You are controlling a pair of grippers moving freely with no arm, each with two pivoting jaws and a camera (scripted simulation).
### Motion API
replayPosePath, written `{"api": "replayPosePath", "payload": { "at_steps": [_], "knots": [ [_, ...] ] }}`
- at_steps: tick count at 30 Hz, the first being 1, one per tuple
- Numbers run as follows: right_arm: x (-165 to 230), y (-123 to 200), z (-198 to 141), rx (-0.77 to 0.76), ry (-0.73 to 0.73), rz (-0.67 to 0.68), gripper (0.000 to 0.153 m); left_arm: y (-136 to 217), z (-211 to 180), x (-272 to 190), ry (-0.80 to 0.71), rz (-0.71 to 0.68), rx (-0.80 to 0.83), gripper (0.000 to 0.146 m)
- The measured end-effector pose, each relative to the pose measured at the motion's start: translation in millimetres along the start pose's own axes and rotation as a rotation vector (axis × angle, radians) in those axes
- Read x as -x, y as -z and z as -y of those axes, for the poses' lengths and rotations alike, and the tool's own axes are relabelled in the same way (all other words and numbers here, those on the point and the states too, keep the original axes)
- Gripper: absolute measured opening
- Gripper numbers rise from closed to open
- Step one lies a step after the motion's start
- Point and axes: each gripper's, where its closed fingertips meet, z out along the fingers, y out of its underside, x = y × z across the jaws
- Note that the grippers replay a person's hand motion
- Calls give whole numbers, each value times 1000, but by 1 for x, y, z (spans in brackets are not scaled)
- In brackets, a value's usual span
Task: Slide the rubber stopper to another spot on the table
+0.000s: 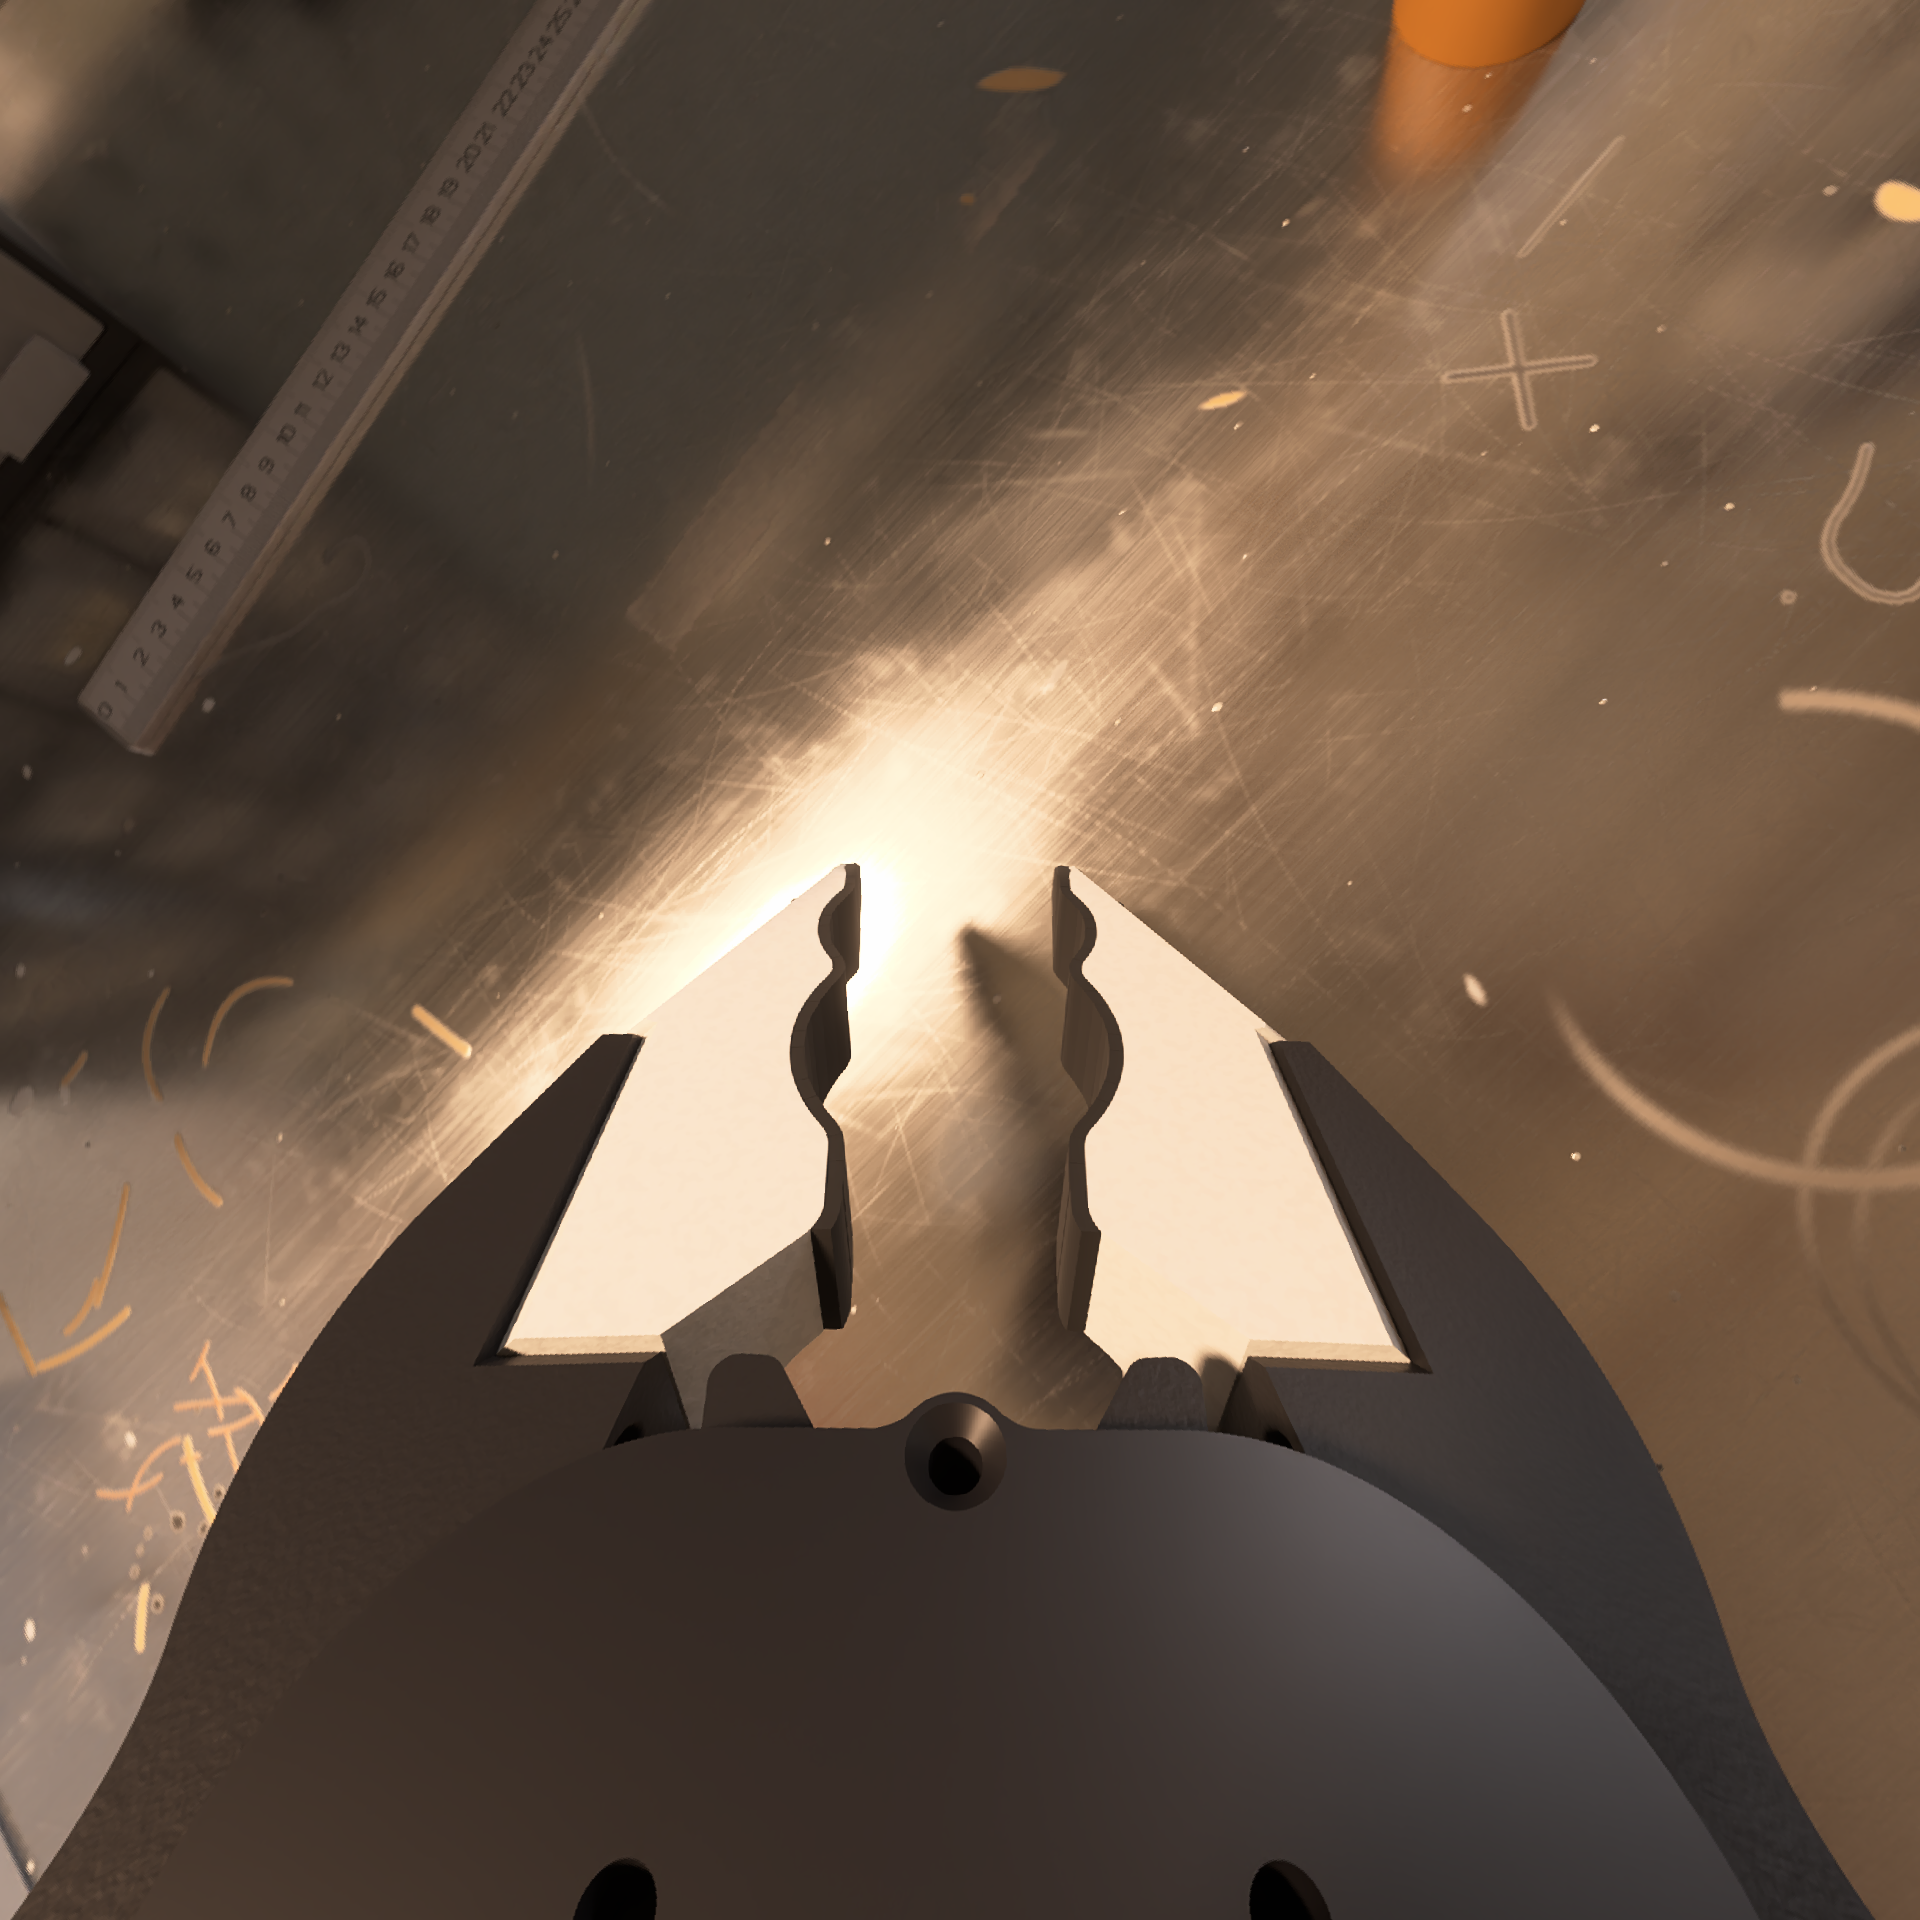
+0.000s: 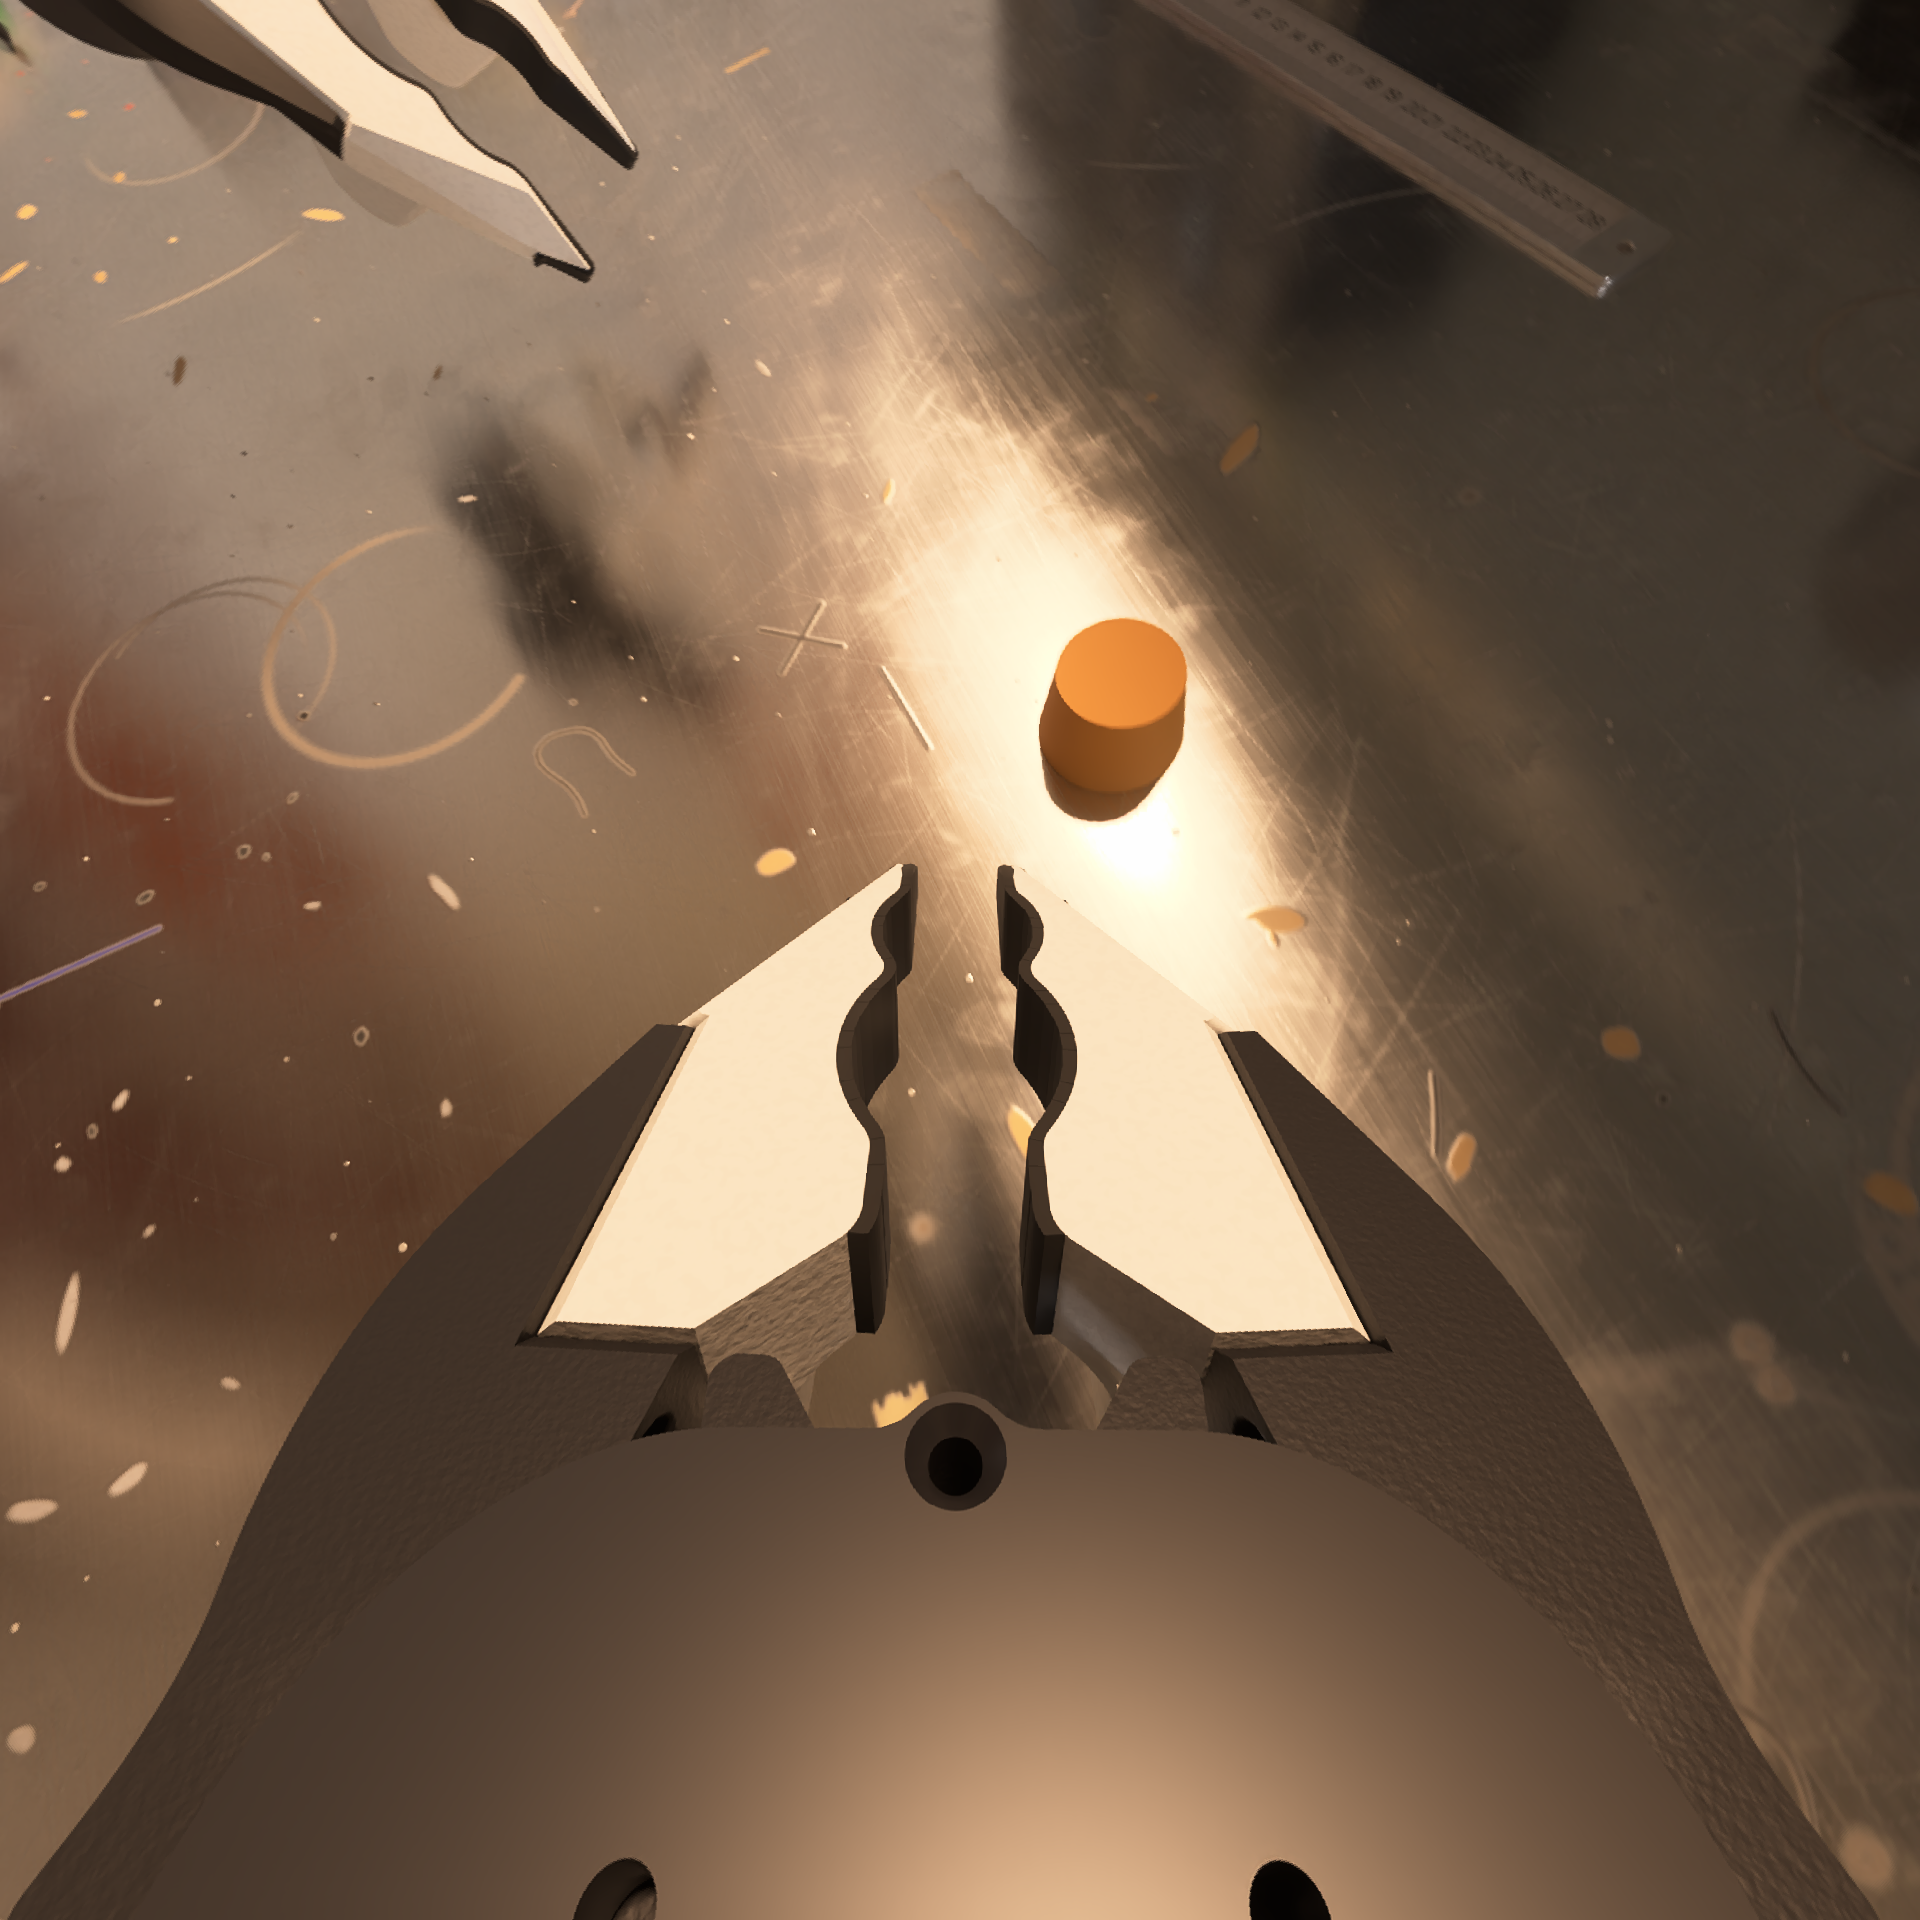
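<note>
The rubber stopper is a short orange plug standing upright on the scratched metal table, just ahead of and slightly right of my right gripper. The right gripper is empty, its jaws a narrow gap apart, and it does not touch the stopper. In the left wrist view the stopper sits at the top edge, cut off by the frame, far ahead of my left gripper, which is open and empty above the table. The left gripper also shows in the right wrist view at the upper left.
A grey metal ruler lies diagonally at the far left of the left wrist view; it also shows in the right wrist view at the upper right. Dark equipment sits beyond the ruler. Small chips and scratch marks dot the table.
</note>
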Motion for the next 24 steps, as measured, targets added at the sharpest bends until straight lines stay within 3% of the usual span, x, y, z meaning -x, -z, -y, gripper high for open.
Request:
{"api": "replayPosePath", "payload": {
  "at_steps": [7, 17, 24],
  "knots": [
    [-13, 9, -25, 32, -73, -73, 15, -17, 31, -31, -50, -110, -64, 42],
    [-8, -2, -49, 106, -79, -61, 15, -50, 77, -90, -183, -270, -104, 42],
    [0, 0, -42, 78, -76, -29, 14, -93, 135, -111, -258, -246, -170, 65]
  ]
}}
